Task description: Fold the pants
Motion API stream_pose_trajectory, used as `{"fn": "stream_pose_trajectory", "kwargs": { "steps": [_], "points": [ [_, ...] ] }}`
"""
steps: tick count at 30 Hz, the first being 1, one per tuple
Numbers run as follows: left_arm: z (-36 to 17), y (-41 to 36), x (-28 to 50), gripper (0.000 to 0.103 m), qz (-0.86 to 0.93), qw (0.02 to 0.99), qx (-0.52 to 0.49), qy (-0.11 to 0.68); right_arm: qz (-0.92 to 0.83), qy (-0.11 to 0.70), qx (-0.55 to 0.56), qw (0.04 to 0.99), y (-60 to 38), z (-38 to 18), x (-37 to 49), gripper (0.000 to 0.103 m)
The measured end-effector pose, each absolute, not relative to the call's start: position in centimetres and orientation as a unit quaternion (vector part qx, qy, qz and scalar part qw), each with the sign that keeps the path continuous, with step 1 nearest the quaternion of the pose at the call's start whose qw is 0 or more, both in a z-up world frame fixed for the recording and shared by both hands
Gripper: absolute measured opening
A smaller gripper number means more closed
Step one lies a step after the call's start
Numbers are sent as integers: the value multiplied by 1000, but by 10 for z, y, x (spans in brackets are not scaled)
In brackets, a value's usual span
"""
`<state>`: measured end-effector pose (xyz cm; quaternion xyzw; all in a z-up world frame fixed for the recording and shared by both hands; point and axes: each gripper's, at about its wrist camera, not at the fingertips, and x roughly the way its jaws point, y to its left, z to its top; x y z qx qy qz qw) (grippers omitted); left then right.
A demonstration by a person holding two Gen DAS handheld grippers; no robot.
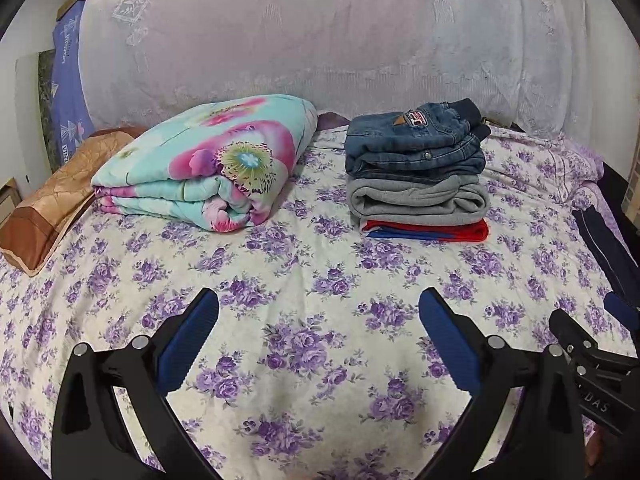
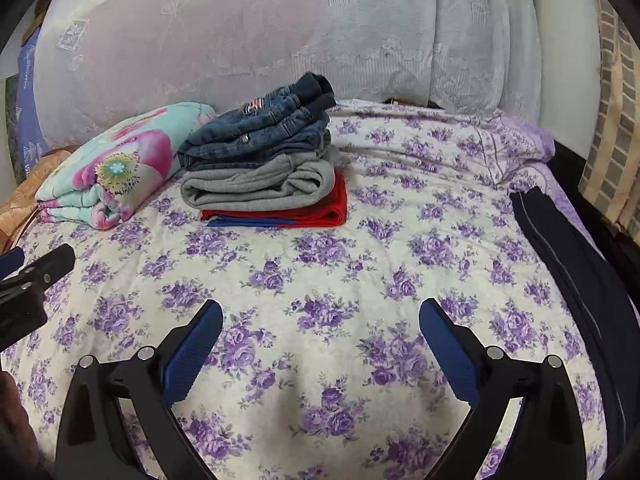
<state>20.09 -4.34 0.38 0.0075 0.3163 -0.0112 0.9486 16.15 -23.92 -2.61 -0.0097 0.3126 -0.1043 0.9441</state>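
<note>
A stack of folded pants sits on the bed: blue jeans (image 1: 416, 140) on top, grey sweatpants (image 1: 418, 198) under them, red and blue pants (image 1: 428, 230) at the bottom. The stack also shows in the right wrist view (image 2: 260, 168). Dark navy pants (image 2: 572, 264) lie unfolded along the bed's right edge, also seen in the left wrist view (image 1: 608, 252). My left gripper (image 1: 318, 312) is open and empty above the floral sheet. My right gripper (image 2: 320, 314) is open and empty, to the left of the navy pants.
A folded floral quilt (image 1: 208, 164) lies left of the stack. A brown pillow (image 1: 52, 208) lies at the far left. A lace-covered headboard (image 1: 320, 32) stands behind. The bed's sheet (image 2: 320, 264) has purple flowers.
</note>
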Motion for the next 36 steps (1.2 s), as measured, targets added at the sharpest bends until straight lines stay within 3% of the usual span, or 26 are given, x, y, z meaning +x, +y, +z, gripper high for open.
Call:
{"fn": "stream_pose_trajectory", "kwargs": {
  "steps": [36],
  "points": [
    [5, -39, 199, 98, -3, 948, -16, 319, -99, 310, -14, 945, -227, -26, 158, 99]
  ]
}}
